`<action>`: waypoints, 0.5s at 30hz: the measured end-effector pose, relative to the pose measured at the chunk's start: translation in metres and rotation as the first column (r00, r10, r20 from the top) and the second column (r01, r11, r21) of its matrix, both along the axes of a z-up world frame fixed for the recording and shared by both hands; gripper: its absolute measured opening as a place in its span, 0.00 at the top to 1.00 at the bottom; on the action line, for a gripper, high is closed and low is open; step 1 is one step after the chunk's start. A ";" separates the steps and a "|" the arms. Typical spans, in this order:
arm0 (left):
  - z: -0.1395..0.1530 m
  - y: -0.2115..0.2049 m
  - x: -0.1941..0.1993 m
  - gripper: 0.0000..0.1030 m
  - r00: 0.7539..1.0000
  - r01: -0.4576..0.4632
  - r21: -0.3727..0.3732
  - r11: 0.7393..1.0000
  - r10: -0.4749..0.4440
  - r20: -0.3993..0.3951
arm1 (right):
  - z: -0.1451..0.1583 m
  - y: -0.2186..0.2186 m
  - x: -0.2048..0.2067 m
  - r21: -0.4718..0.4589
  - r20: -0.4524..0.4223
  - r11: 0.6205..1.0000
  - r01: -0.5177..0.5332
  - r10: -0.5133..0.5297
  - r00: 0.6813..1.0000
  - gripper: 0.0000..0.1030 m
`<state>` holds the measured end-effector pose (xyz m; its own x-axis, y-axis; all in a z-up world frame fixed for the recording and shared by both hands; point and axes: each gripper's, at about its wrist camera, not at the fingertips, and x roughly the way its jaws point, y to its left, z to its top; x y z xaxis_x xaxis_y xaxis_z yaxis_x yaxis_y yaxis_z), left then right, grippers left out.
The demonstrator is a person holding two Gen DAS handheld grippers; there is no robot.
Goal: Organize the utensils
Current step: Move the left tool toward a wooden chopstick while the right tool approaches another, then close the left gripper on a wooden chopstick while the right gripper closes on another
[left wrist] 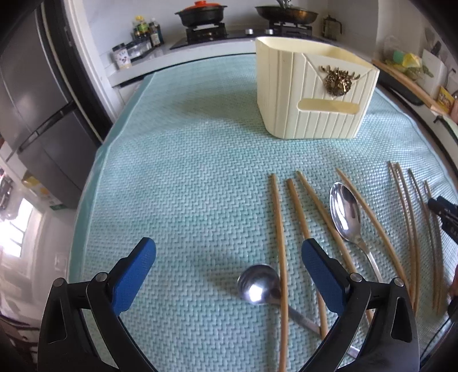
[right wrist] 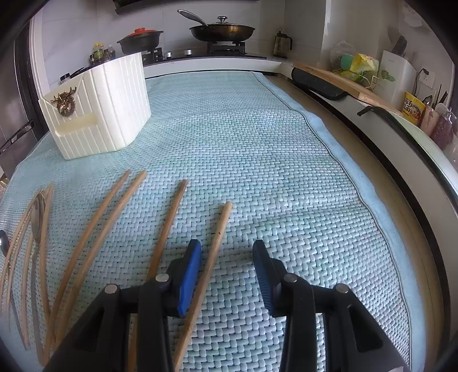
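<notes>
A cream ribbed utensil holder (left wrist: pixel 312 91) with a brass ornament stands at the far side of the mat; it also shows in the right wrist view (right wrist: pixel 100 111). Several wooden chopsticks (left wrist: pixel 279 243) lie on the mat, with a large steel spoon (left wrist: pixel 345 211) among them and a small round ladle (left wrist: pixel 257 284) nearer. My left gripper (left wrist: pixel 229 271) is open above the mat, the ladle between its fingers. My right gripper (right wrist: pixel 227 274) is open, with the rightmost chopstick (right wrist: pixel 211 257) lying between its fingers. More chopsticks (right wrist: pixel 94 237) lie to its left.
A woven light-blue mat (right wrist: pixel 257 157) covers the counter. A stove with a black pot (left wrist: pixel 200 14) and a frying pan (right wrist: pixel 221 30) is behind. A fridge (left wrist: pixel 37 108) stands at left. A wooden board and clutter (right wrist: pixel 357 74) line the right side.
</notes>
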<state>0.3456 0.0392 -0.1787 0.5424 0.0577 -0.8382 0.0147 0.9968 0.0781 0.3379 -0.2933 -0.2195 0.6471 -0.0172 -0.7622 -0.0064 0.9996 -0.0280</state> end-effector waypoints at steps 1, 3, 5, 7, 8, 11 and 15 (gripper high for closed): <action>-0.004 0.000 0.005 0.07 1.000 0.004 -0.018 1.000 -0.004 -0.013 | 0.000 -0.001 0.000 0.002 0.001 1.000 0.000 0.000 1.000 0.64; -0.012 -0.001 0.013 0.10 0.999 -0.004 -0.039 0.999 0.002 -0.036 | 0.000 -0.002 0.000 0.009 0.001 1.000 0.000 0.000 1.000 0.63; -0.021 -0.002 0.016 0.11 0.999 -0.015 -0.044 0.999 0.013 -0.043 | 0.000 -0.002 0.000 0.008 0.001 1.000 0.000 0.000 1.000 0.63; -0.030 -0.005 0.019 0.12 0.998 -0.025 -0.019 1.000 0.024 -0.054 | -0.001 -0.002 -0.001 0.008 0.002 1.000 -0.001 0.001 1.000 0.63; -0.035 -0.007 0.021 0.13 0.998 -0.026 -0.004 1.000 0.026 -0.062 | -0.001 -0.002 -0.002 0.008 0.002 1.000 0.000 0.000 1.000 0.63; -0.038 -0.005 0.025 0.09 0.997 -0.045 -0.016 0.999 0.044 -0.057 | -0.001 -0.002 -0.001 0.008 0.002 1.000 -0.001 0.001 1.000 0.63; -0.044 0.010 0.032 0.00 0.995 -0.083 -0.072 0.994 0.079 -0.064 | 0.000 -0.002 -0.001 0.009 0.002 1.000 -0.001 0.001 1.000 0.63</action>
